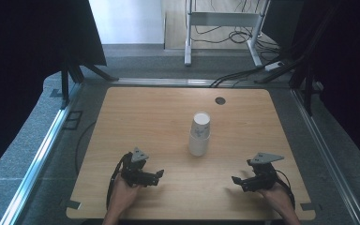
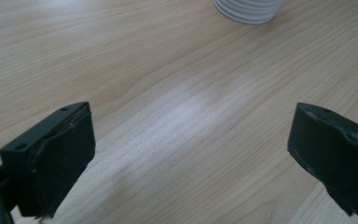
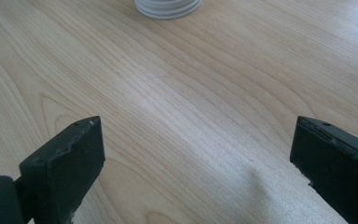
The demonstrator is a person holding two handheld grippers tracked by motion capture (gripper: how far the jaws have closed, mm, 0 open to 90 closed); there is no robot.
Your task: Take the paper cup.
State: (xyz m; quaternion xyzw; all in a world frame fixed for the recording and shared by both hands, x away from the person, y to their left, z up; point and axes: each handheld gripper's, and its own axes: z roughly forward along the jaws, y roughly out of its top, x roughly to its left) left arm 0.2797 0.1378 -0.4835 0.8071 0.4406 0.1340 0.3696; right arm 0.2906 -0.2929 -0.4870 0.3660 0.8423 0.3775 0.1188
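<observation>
Cup stack: white paper cups (image 1: 200, 133) nested upside down, standing upright near the middle of the wooden surface (image 1: 136, 117), their stacked rims resting on the wood.
Left hand-held gripper: (image 1: 158, 176) low over the near left part of the surface, jaws spread wide with nothing between them, well apart from the cups.
Right hand-held gripper: (image 1: 236, 181) low over the near right part, jaws spread wide and empty, well apart from the cups.
Cups between: the stack stands farther back, between both grippers.
</observation>
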